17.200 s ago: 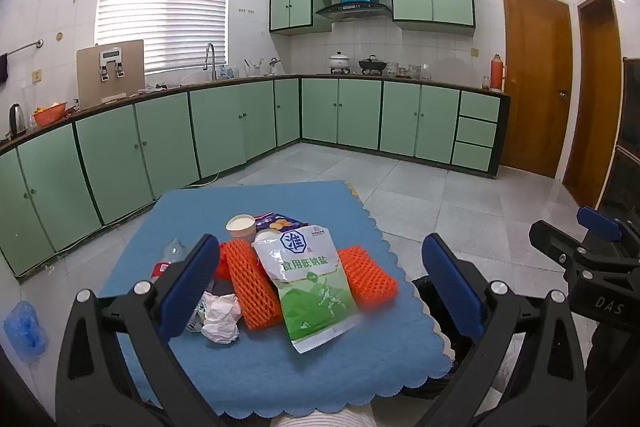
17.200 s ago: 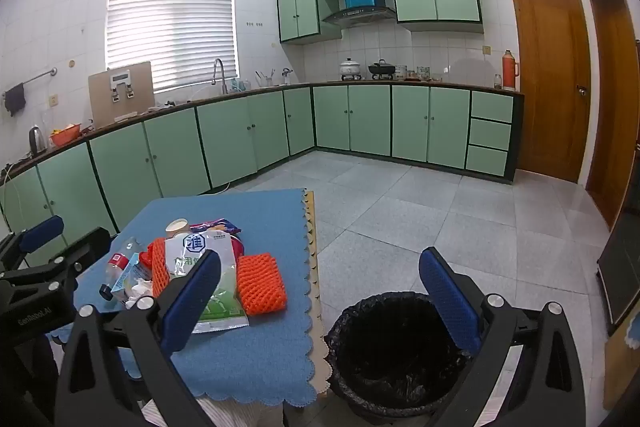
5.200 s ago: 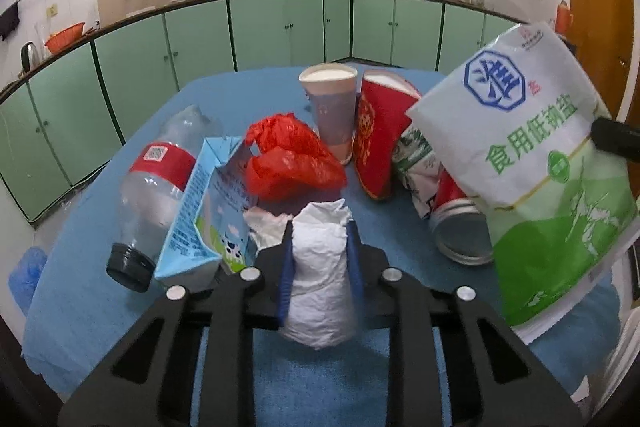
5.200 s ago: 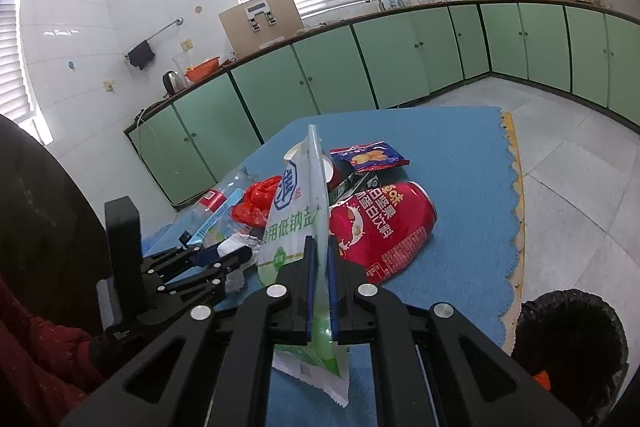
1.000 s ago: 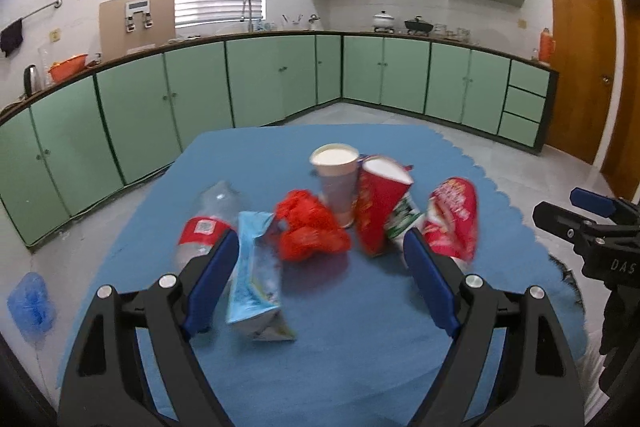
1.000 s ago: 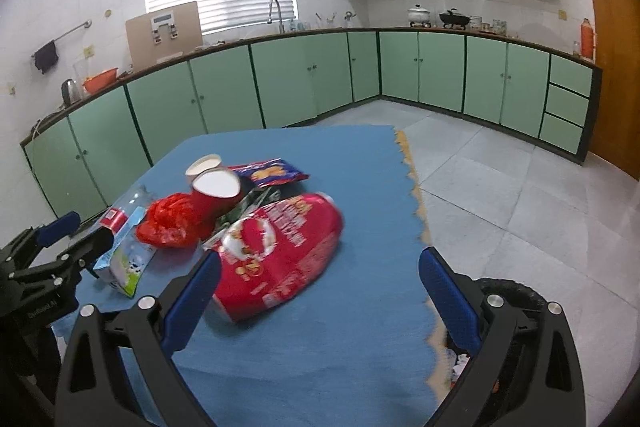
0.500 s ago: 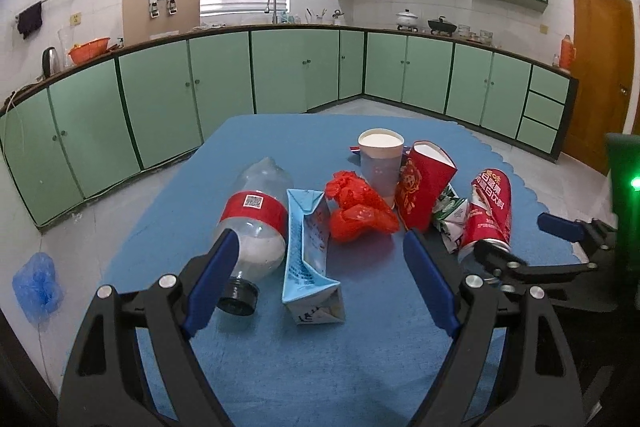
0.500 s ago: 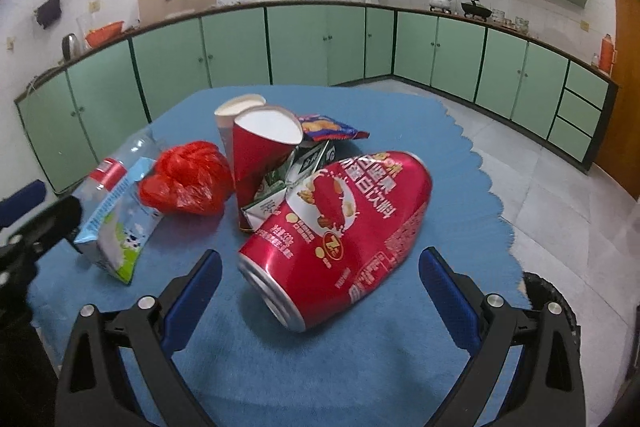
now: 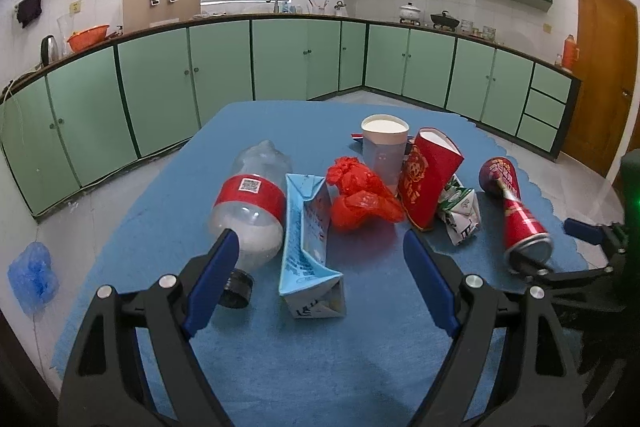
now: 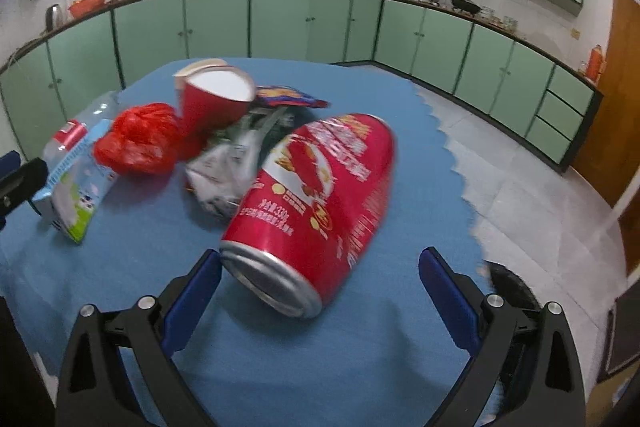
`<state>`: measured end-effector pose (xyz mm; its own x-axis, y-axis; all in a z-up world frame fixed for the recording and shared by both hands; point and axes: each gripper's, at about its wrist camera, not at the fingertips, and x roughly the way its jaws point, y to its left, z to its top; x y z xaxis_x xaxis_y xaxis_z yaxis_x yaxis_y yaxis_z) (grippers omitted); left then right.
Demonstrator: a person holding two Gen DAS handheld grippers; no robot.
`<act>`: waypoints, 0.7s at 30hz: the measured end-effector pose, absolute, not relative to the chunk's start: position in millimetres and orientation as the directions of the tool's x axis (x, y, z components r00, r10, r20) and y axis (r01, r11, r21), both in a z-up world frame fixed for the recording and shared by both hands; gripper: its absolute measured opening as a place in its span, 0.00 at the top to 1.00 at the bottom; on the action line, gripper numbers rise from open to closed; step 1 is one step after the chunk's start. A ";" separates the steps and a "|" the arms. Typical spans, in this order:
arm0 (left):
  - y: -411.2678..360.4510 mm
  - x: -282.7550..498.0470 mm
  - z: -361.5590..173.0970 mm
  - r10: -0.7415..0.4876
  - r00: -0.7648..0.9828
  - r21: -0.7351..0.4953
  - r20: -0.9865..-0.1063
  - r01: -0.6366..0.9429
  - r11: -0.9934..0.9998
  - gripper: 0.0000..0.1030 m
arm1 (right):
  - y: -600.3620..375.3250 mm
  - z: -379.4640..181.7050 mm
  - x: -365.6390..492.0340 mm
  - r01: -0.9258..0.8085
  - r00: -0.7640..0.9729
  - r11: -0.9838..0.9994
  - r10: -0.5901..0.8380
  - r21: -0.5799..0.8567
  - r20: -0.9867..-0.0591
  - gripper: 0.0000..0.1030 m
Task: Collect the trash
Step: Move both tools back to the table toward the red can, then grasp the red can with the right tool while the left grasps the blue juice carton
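On the blue-clothed worktop (image 9: 168, 203), the left gripper (image 9: 320, 259) stands wide and empty over the blue milk carton (image 9: 308, 231) beside the plastic bottle (image 9: 250, 203), while the right gripper (image 10: 320, 279), also wide, brackets the lying red can (image 10: 320, 203) without pressing it.

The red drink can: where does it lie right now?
The red drink can lies on its side on the blue tablecloth, right of the crumpled green-and-white carton, just ahead of the open right hand-held gripper.
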<state>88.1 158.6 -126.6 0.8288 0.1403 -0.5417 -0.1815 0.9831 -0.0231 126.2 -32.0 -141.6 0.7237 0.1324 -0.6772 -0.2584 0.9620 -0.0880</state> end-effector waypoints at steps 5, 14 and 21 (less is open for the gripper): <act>150.0 90.6 -127.7 0.123 0.831 -0.024 -0.543 -0.162 0.987 0.21 | -53.7 -136.2 128.8 -0.233 0.720 0.970 0.120 -0.075 -0.684 0.06; 147.2 90.3 -130.0 0.125 0.829 -0.022 -0.544 -0.164 0.986 0.21 | -30.8 -146.0 164.2 -0.206 0.698 0.977 0.105 -0.058 -0.709 0.06; 158.3 91.6 -133.7 0.147 0.820 -0.028 -0.553 -0.195 0.980 0.21 | -32.1 -153.5 175.9 -0.207 0.681 0.977 0.111 -0.044 -0.723 0.15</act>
<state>91.6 158.3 -133.7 0.8199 0.1473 -0.5532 -0.1948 0.9805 -0.0276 175.9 -32.1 -153.5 0.6815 0.1115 -0.7233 -0.2067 0.9774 -0.0440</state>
